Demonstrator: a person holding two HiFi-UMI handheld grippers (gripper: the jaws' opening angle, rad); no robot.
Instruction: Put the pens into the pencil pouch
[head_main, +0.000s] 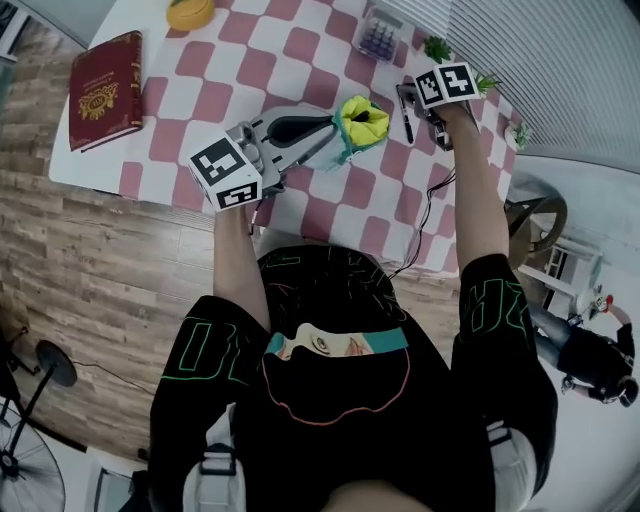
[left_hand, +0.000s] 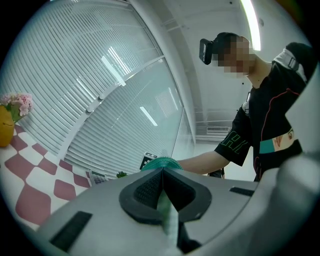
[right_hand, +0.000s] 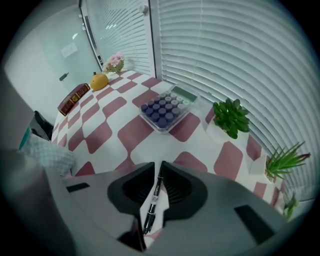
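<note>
The thin black pen (right_hand: 151, 200) lies on the red-and-white checked surface (head_main: 330, 210) directly under the right gripper (right_hand: 159, 167). The gripper points steeply down over it. The pen's long axis runs along the slot between the two dark fingers, not across it. The fingers stand slightly apart with the barrel in the gap, and neither pad looks pressed onto it yet, so I judge this a grasp about to close rather than one made. A plain squeeze would pinch the barrel across its width. The right hand is plainly the nearer one. The left gripper (left_hand: 161, 172) is taken up, its fingers closed tight on a fold of the soft pencil pouch (head_main: 362, 122). That pouch is teal-edged with a yellow lining, and the left gripper holds it up with its mouth gaping. In the head view the pouch sits just to the left of the right gripper, so the carry from pen to mouth should be short and sideways. Only yellow lining shows in the mouth, and I can make out no pen inside. Further back a clear plastic box (right_hand: 162, 110) holds rows of purple round pieces. Small green potted plants (right_hand: 230, 117) stand beside the blinds, and a dark red book (head_main: 105, 90) lies well apart at the far corner.
</note>
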